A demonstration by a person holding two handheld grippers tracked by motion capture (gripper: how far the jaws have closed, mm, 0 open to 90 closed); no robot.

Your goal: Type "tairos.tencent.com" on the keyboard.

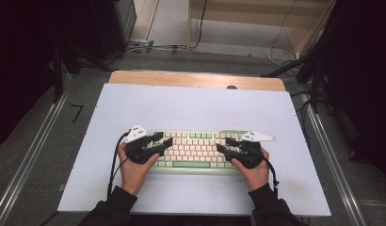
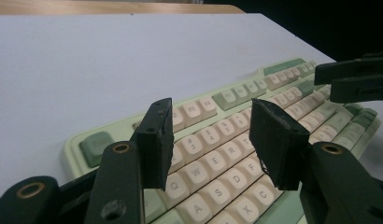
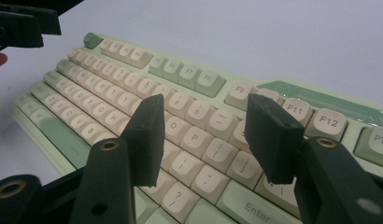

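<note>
Keyboard (image 1: 193, 149), pale green with cream keys, lies flat on the white table top (image 1: 196, 108), a little toward six o'clock of the sheet's middle, its long side running from nine to three o'clock. The table top is the largest thing in the high view; a strip of bare wood (image 1: 196, 79) shows along its twelve o'clock edge.

The person's hands come in from six o'clock. The left hand (image 1: 133, 170) holds the left gripper (image 1: 163, 139) over the keyboard's nine o'clock end, its tips pointing toward three o'clock. The right hand (image 1: 253, 173) holds the right gripper (image 1: 226, 144) over the three o'clock end, its tips pointing toward nine o'clock. The two grippers face each other across the middle keys and stand apart.

In the left gripper view the left gripper (image 2: 213, 140) has its jaws spread, with nothing between them; the letter rows Q, W, E and A, S, D show through the gap below. In the right gripper view the right gripper (image 3: 208, 135) also has its jaws apart and empty, above the O, P and bracket keys, with the Enter key near five o'clock. Whether either gripper's tips touch the keys I cannot tell
</note>
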